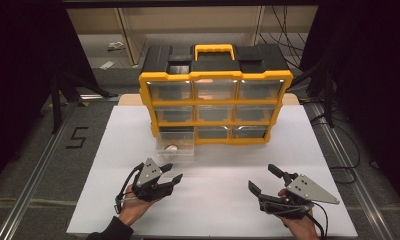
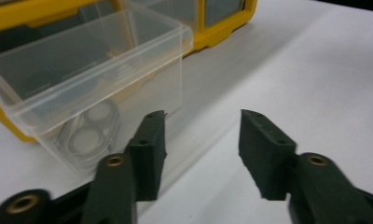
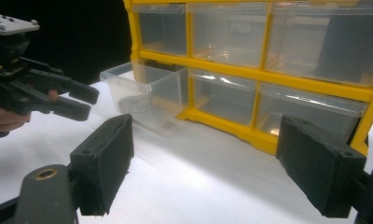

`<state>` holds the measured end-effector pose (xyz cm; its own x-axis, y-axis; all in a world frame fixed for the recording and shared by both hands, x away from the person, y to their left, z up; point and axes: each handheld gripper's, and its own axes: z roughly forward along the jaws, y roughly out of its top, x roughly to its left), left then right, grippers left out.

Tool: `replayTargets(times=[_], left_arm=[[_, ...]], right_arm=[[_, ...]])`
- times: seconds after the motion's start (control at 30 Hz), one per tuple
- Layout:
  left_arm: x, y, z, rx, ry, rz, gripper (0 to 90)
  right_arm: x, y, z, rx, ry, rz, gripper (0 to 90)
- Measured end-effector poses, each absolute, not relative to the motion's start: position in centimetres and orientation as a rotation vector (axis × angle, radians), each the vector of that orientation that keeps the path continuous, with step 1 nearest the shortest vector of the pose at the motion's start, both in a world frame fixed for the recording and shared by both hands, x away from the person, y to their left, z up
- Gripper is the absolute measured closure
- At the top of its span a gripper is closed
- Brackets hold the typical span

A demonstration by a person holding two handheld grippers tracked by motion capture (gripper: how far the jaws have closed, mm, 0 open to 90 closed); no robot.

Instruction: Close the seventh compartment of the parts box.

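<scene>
Just left of centre in the high view, the small clear plastic drawer (image 1: 175, 150) sits pulled out of the bottom-left slot of the yellow-and-black organiser cabinet (image 1: 215, 102), with something pale and round inside (image 2: 87, 139); I can't make out what.

My left gripper (image 1: 171, 173) hangs just below it, jaws half apart and empty. My right gripper (image 1: 264, 179), lower right, stands wide and empty.

I judge the drawer light, stiff and slick, so I'd pinch its front wall. Its rear is hidden inside the cabinet.
</scene>
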<state>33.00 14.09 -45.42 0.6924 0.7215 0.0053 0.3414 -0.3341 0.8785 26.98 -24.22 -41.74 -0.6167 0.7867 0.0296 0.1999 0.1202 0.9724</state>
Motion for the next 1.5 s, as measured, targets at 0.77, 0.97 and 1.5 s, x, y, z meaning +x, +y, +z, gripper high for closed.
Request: replayTargets(times=[0.77,0.97,1.5], left_arm=[[36.5,13.5,-46.8,1.994,0.928,0.582,89.9],[37.4,13.8,-46.8,1.962,0.952,0.568,89.9],[38.8,13.0,-46.6,1.959,0.920,0.590,90.0]], right_arm=[[27.1,-24.1,-41.8,0.945,1.898,1.517,20.0],[27.1,-24.1,-41.8,0.947,1.896,1.523,20.0],[27.2,-24.1,-41.8,0.945,1.897,1.523,20.1]])
